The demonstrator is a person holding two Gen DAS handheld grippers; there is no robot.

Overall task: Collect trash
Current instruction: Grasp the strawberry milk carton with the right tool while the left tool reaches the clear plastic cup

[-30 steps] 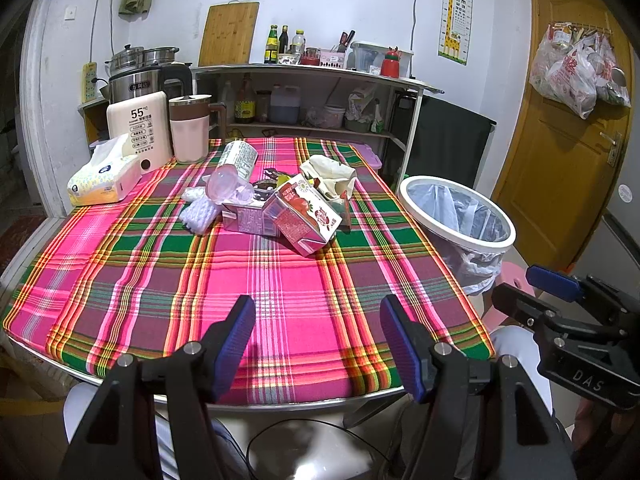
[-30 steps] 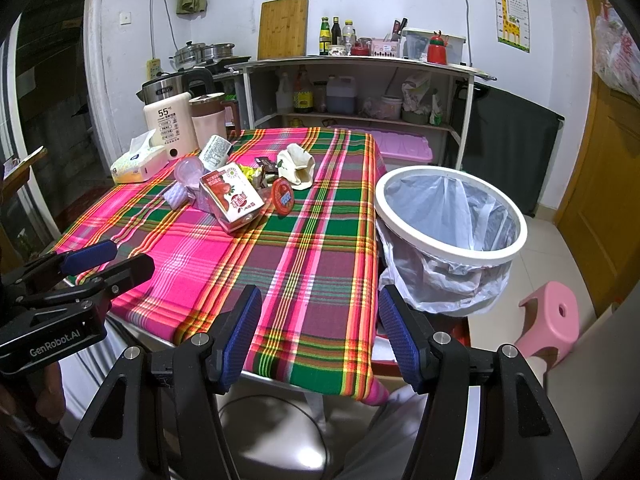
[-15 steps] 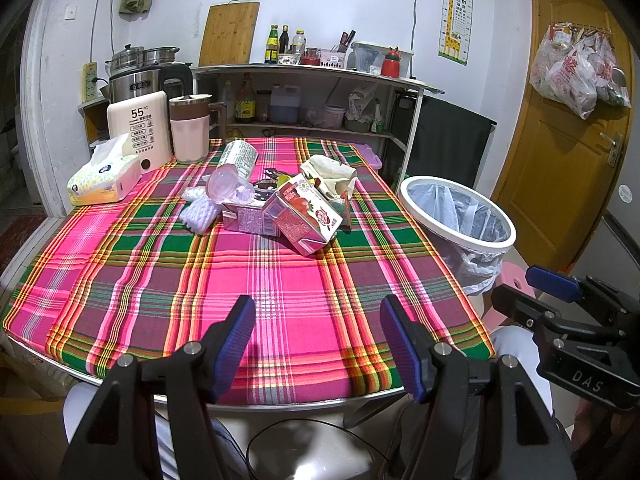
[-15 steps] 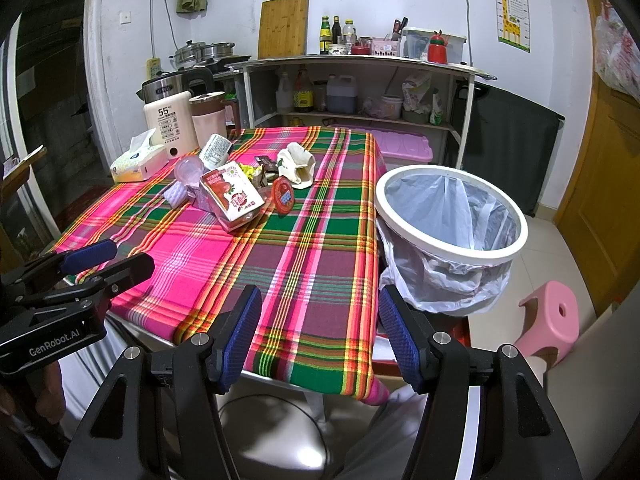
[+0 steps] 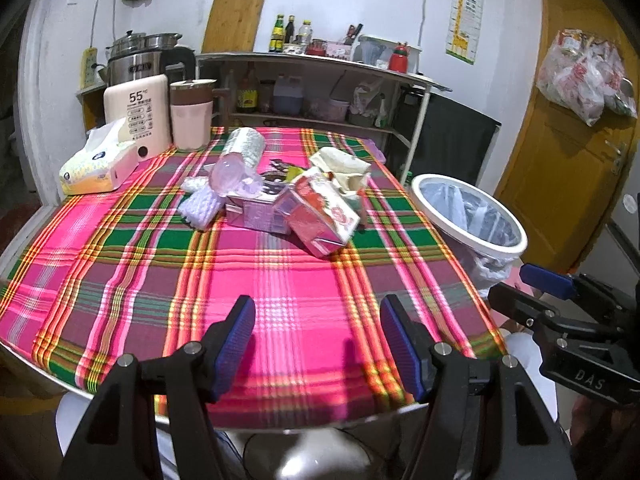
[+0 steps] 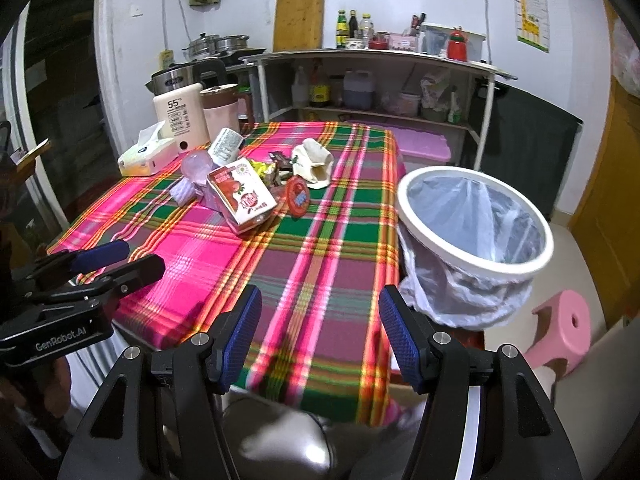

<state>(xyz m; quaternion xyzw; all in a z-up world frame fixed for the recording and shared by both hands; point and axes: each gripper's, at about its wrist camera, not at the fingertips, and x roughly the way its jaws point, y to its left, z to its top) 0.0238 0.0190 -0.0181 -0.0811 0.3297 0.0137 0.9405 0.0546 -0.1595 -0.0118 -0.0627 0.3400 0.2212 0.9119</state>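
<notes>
A heap of trash lies mid-table on the plaid cloth (image 5: 280, 280): a red strawberry carton (image 5: 320, 216) (image 6: 240, 196), a purple carton (image 5: 256, 212), a clear plastic cup (image 5: 230, 176), a crumpled cream wrapper (image 5: 340, 168) (image 6: 314, 162), a red round lid (image 6: 298, 198) and a foil-wrapped roll (image 5: 244, 148). A white bin with a plastic liner (image 5: 468, 216) (image 6: 476, 220) stands by the table's right side. My left gripper (image 5: 318, 348) is open and empty over the near edge. My right gripper (image 6: 320, 340) is open and empty at the near right corner.
A tissue pack (image 5: 98, 160), a white 55° appliance (image 5: 138, 118) and a pink jug (image 5: 192, 114) stand at the table's back left. A shelf unit with bottles (image 5: 320, 92) is behind. A pink stool (image 6: 560, 332) sits on the floor right of the bin.
Both grippers have moved slightly forward and closer to the table. Nothing on the table has moved.
</notes>
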